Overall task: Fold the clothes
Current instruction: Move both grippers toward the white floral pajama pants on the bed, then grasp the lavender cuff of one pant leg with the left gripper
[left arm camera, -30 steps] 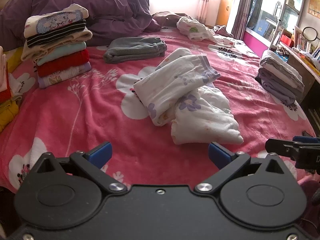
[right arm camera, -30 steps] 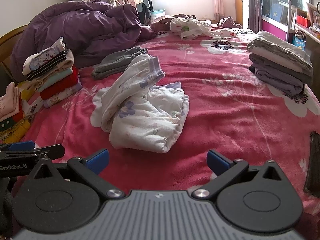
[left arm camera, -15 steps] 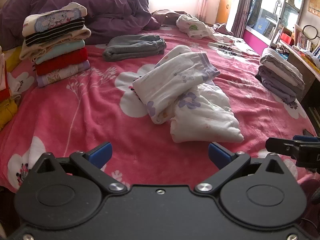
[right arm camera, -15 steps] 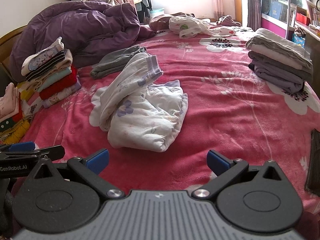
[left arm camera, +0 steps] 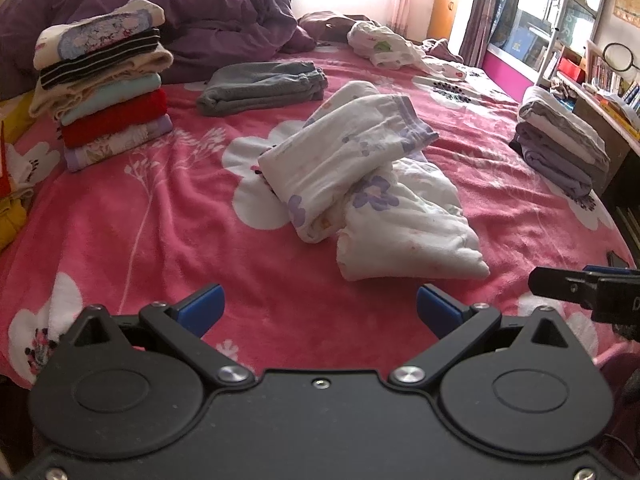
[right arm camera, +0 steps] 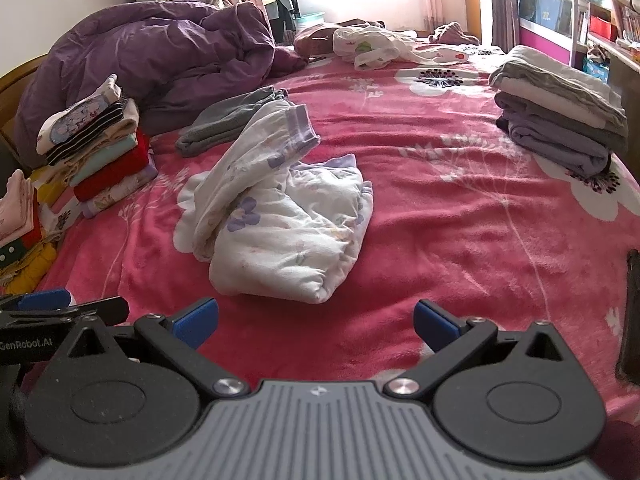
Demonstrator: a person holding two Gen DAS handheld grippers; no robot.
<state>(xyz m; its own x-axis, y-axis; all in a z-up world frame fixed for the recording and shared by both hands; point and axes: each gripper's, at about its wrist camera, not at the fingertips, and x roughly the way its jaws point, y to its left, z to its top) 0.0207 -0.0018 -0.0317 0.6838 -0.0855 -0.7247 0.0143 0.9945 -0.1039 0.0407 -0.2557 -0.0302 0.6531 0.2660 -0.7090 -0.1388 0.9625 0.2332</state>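
A white garment with purple flowers [left arm camera: 372,188] lies loosely folded in the middle of the pink floral bedspread [left arm camera: 160,220]; it also shows in the right wrist view [right arm camera: 280,216]. My left gripper [left arm camera: 318,310] is open and empty, hovering near the bed's front edge, short of the garment. My right gripper [right arm camera: 314,320] is open and empty, just in front of the garment's near edge. Each gripper shows at the side of the other's view: the right [left arm camera: 580,290], the left [right arm camera: 60,312].
A tall stack of folded clothes [left arm camera: 100,84] stands at the left. Folded grey trousers [left arm camera: 260,86] lie behind the garment. A grey and purple folded stack [right arm camera: 560,116] sits at the right. A purple duvet [right arm camera: 160,52] and loose white clothes [right arm camera: 380,46] lie at the back. A dark object [right arm camera: 630,312] lies at the right edge.
Both grippers have drifted slightly forward toward the garment, staying open. The garment has not moved.
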